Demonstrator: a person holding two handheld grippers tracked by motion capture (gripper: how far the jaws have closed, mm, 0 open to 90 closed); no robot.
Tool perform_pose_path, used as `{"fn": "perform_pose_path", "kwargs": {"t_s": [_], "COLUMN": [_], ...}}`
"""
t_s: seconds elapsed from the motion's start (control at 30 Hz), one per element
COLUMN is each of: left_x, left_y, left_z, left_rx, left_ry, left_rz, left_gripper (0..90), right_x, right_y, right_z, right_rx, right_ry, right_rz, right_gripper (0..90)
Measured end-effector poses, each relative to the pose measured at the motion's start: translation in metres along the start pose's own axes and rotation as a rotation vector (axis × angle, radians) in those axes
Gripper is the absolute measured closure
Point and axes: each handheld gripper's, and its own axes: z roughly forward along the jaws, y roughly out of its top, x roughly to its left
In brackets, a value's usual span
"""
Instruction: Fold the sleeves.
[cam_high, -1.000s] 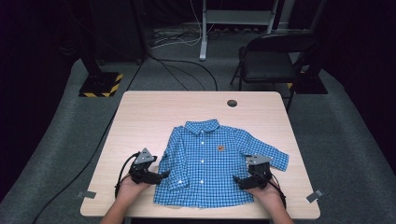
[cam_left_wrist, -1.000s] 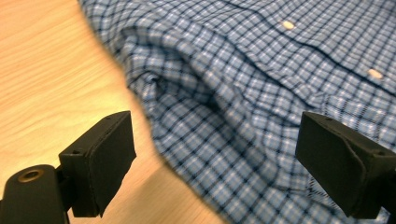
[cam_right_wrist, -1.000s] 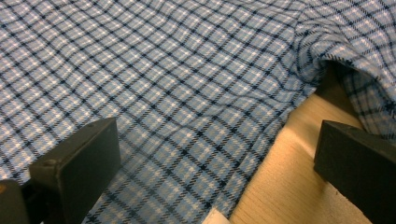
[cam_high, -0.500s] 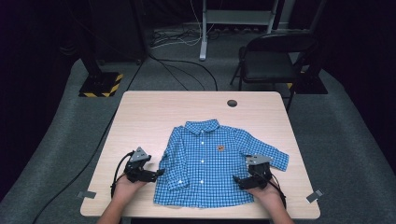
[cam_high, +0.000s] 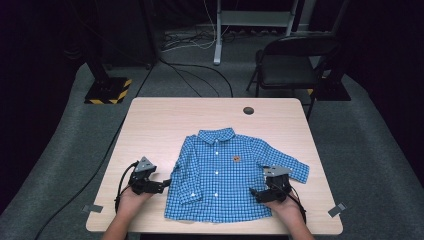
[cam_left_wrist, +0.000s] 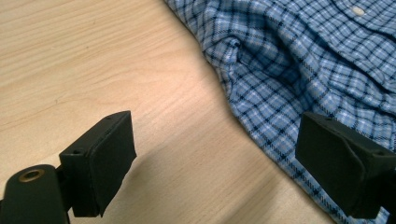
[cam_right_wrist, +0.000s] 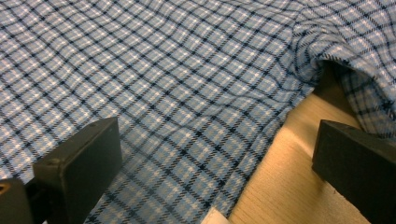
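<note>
Both grippers, left gripper (cam_high: 161, 186) and right gripper (cam_high: 257, 194), sit wide-jawed at the checked shirt's (cam_high: 225, 175) side edges, seemingly poised to pinch them.

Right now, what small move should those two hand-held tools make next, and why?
Probably ease both inward and close on the shirt's side edges. The left tool and right tool are each open, with the cloth's edge lying between their jaws, not yet pinched, and the shirt lies flat on the table.

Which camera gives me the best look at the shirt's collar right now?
The high view: the shirt lies flat with its collar fully visible. The left gripper view gives only a side edge, the right gripper view only checked fabric and a sleeve fold.
</note>
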Motion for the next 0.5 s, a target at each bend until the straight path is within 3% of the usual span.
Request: {"fn": "perform_pose_path", "kwargs": {"t_s": [0.5], "left_x": [0.0085], "left_y": [-0.0035], "left_z": [-0.0036], "left_rx": [0.005], "left_ry": [0.024], "left_rz": [-0.023], "left_gripper": [11.8], "right_x": [-0.0025], "right_y": [-0.0018], "right_z": [-0.0053], "right_rx": [-0.018], "right_ry": [0.011], "right_rz": [0.023], "right_gripper": [9.8]}}
